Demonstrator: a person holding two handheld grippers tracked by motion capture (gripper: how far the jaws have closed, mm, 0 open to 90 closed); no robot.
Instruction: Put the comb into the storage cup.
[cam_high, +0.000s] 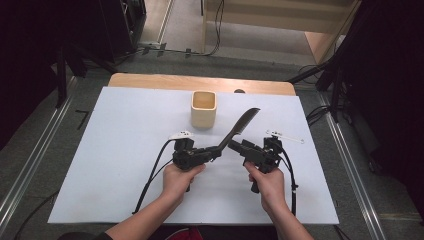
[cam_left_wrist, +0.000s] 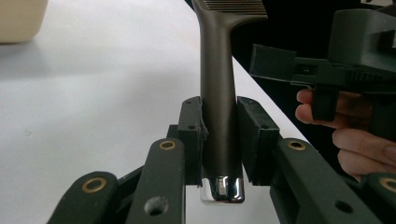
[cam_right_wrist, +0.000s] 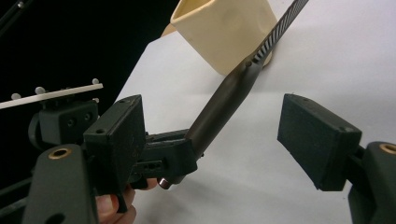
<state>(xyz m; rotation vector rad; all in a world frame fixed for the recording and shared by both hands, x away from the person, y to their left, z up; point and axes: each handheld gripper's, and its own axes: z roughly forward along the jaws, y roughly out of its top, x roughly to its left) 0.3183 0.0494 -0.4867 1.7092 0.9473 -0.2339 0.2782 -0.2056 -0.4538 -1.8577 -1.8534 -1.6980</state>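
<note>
A dark comb (cam_high: 243, 125) with a long handle slants up over the table, teeth toward the far right. My left gripper (cam_high: 216, 150) is shut on the handle's lower end; in the left gripper view both pads press the handle (cam_left_wrist: 217, 93) just above its shiny tip. My right gripper (cam_high: 235, 146) faces it from the right and stands open. In the right gripper view the comb (cam_right_wrist: 229, 93) rises through the wide gap of that gripper (cam_right_wrist: 217, 137), and neither pad touches it. A cream square cup (cam_high: 204, 108) stands upright behind the comb.
A white sheet (cam_high: 125, 150) covers the wooden table; its left half is bare. Cables trail from both grippers toward the front edge. Dark stands and floor rails flank the table.
</note>
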